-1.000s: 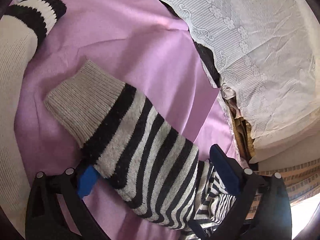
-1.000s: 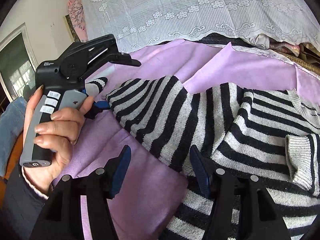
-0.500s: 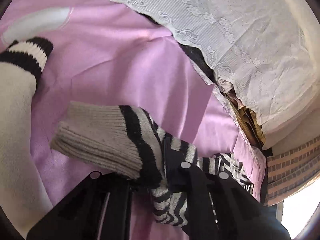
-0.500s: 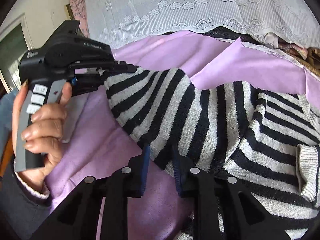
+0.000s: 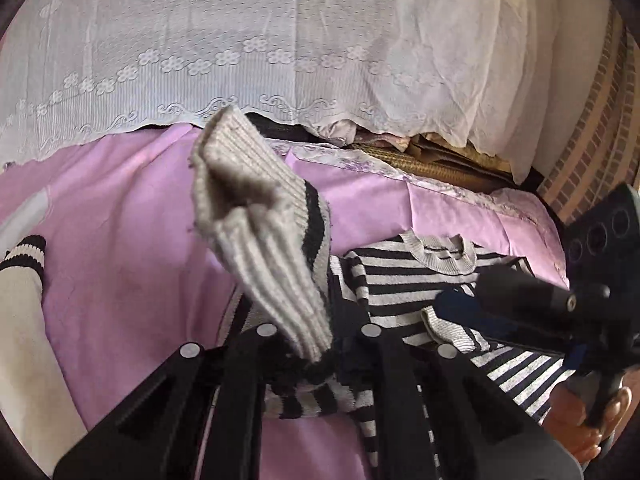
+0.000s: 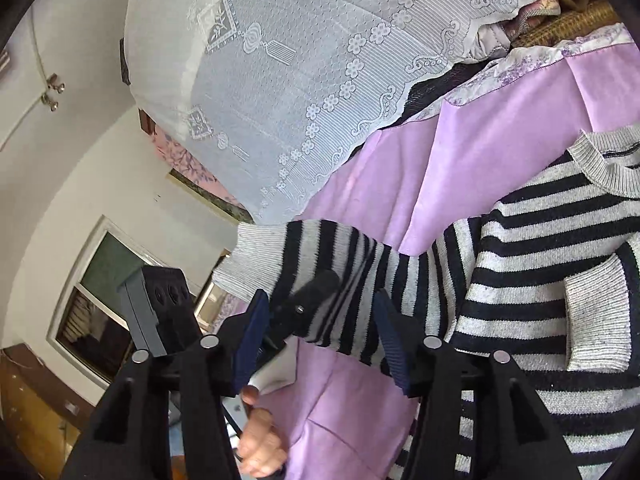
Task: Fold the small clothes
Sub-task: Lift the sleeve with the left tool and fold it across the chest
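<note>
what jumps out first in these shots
The grey ribbed cuff of the striped sweater's sleeve stands lifted mid-frame, pinched in the left tool. The striped sweater lies spread over the purple sheet, with the right tool open around the sleeve.

Left gripper lifts striped sleeve over purple sheet.

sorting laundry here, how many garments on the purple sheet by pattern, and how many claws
black-and-grey striped sweater: 1
cream sleeve with black-banded cuff: 1
claws: 2, left claw, right claw
total: 4
</note>
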`<state>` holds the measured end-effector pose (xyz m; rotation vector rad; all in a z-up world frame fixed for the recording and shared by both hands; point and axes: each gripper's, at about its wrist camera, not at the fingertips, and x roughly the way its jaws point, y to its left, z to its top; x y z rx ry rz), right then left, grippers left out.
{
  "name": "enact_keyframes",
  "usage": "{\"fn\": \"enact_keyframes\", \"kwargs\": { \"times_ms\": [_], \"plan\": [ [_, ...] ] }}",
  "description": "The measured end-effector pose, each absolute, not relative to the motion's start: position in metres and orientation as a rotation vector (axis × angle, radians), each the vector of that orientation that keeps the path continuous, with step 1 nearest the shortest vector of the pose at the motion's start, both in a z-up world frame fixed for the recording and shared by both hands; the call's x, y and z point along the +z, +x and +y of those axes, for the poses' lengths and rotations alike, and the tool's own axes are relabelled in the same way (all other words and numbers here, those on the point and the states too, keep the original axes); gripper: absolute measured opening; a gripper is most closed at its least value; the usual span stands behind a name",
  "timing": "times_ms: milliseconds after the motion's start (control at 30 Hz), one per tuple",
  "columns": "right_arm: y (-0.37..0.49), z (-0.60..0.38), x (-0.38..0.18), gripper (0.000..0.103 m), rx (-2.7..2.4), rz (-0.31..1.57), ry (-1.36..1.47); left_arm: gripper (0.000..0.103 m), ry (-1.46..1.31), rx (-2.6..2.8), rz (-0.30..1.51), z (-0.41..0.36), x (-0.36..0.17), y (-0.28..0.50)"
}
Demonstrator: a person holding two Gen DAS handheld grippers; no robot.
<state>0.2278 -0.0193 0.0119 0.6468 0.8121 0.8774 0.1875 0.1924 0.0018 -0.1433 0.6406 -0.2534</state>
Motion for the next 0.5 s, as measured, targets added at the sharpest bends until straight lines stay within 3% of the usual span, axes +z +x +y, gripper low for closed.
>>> {"fn": "enact_keyframes", "kwargs": {
  "times_ms": [100,500],
  "plan": [
    [0.226,-0.020,0.015,0.073,0.877,0.818,0.642,0.009,-0.104,-0.298,0.641,0.160,-0.006,0.181],
    [0.231,-0.071,-0.021,0.080,0.755,0.950,0.750,0.009,-0.127,-0.343,0.718,0.111,-0.038,0.181]
  ]
}}
